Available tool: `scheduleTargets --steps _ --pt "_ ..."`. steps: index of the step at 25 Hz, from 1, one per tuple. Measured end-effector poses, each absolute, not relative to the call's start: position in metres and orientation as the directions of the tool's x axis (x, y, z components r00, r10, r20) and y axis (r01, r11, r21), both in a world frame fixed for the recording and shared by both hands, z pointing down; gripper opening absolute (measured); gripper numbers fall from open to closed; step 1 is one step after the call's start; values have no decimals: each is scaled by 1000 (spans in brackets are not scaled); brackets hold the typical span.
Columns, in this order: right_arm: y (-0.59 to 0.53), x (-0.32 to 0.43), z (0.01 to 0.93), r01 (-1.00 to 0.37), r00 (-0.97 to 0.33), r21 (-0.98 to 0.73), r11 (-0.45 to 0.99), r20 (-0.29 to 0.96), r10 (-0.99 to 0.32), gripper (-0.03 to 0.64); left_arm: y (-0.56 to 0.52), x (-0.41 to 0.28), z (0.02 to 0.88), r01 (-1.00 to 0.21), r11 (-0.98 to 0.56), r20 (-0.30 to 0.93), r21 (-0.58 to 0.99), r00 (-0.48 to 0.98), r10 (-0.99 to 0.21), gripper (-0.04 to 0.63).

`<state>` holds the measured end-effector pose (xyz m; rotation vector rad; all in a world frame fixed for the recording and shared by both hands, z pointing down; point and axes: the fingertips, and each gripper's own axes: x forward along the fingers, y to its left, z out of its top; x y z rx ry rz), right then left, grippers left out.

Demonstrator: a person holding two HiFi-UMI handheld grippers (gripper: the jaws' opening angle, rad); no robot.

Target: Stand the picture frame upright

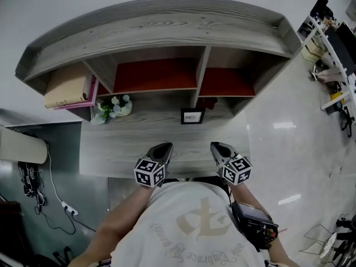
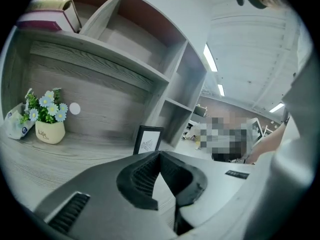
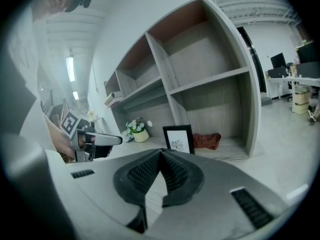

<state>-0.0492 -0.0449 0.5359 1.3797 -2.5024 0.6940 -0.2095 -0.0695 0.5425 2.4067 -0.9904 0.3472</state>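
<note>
A small black picture frame [image 1: 192, 116] with a white print stands upright on the grey desk [image 1: 111, 149], just below the shelf divider. It also shows upright in the left gripper view, picture frame [image 2: 147, 140], and in the right gripper view, picture frame [image 3: 179, 139]. My left gripper [image 1: 164, 147] hovers near the desk's front edge, shut and empty, well short of the frame. My right gripper [image 1: 216, 146] sits beside it on the right, also shut with nothing held. The left gripper [image 3: 97, 143] appears in the right gripper view.
A white pot of flowers [image 1: 114, 107] stands at the desk's back left, with a white packet beside it. A red cloth [image 3: 206, 140] lies in the right cubby. Books [image 1: 69, 88] lie on the upper left shelf. Cables [image 1: 53, 202] run on the floor at left.
</note>
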Motion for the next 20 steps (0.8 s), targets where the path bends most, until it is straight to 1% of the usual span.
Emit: scheduleTargets --steps 7,20 --pt "-47 -54 529 -831 -551 -315 458 358 -753 3 -68 -207 533 -691 -632 384 349 721 -577 14" --pt "-36 -50 528 -832 -547 -321 452 344 -763 3 -57 -198 540 -687 -636 395 352 725 -564 14"
